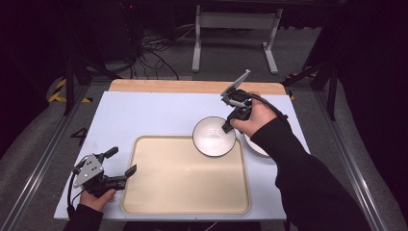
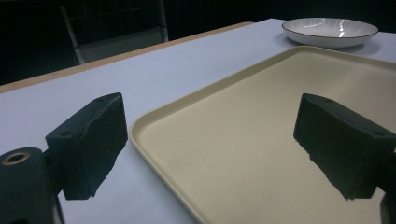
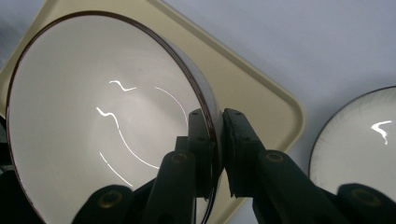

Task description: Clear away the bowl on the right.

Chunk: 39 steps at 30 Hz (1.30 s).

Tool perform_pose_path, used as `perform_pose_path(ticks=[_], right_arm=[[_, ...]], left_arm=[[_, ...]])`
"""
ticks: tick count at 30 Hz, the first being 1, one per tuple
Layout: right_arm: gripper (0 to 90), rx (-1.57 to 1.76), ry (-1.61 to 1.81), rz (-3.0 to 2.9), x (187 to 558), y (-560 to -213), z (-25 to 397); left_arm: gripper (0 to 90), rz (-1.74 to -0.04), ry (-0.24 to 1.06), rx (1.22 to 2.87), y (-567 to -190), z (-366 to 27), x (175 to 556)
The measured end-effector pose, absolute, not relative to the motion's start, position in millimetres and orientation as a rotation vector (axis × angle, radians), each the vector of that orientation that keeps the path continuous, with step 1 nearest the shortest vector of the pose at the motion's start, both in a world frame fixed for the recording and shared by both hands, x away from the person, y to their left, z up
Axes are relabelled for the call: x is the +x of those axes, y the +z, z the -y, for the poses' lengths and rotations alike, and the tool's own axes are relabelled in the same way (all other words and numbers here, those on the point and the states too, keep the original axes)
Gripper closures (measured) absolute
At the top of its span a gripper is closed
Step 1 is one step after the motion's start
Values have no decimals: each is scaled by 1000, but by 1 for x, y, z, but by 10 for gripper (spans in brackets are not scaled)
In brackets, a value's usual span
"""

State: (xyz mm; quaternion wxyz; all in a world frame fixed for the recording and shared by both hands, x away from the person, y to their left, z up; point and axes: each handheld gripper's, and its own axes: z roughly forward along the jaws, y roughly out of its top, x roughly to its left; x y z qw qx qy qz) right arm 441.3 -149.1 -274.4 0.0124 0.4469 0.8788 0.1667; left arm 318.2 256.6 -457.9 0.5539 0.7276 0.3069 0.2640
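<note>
From above, the right claw [image 1: 226, 126] pinches the rim of a white bowl [image 1: 213, 137] over the far right corner of the beige tray [image 1: 185, 204] on the counter [image 1: 144, 113]. The right gripper view shows what that one cannot: one jaw sits inside the bowl's [image 3: 93, 121] dark-edged wall and the other outside, clamped tight on it. Beside the tray lies a white plate [image 3: 359, 135], clearer in the left gripper view [image 2: 329, 31]. The left claw [image 1: 120, 166] is spread wide, holding nothing, straddling the tray's near left edge [image 2: 154, 140].
</note>
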Motion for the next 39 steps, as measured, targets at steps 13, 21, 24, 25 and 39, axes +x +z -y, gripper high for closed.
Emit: perform_pose_path(ticks=[13,21,24,25,39], right_arm=[[820,1232,542,-2840,436,-283,115],[820,1191,543,-2890,436,-298,101],[819,1178,547,-2911,437,-307,96],[820,1185,549,-2915,437,-310,95],[816,1169,526,-2976,441,-346,79]], left_arm=[[108,-724,622,1720,-458,-257,318],[108,-724,621,1719,-458,-257,318],[108,-725,624,1716,-458,-257,318],[108,-724,624,1716,-458,-257,318],[108,-725,615,1714,-458,-257,318]])
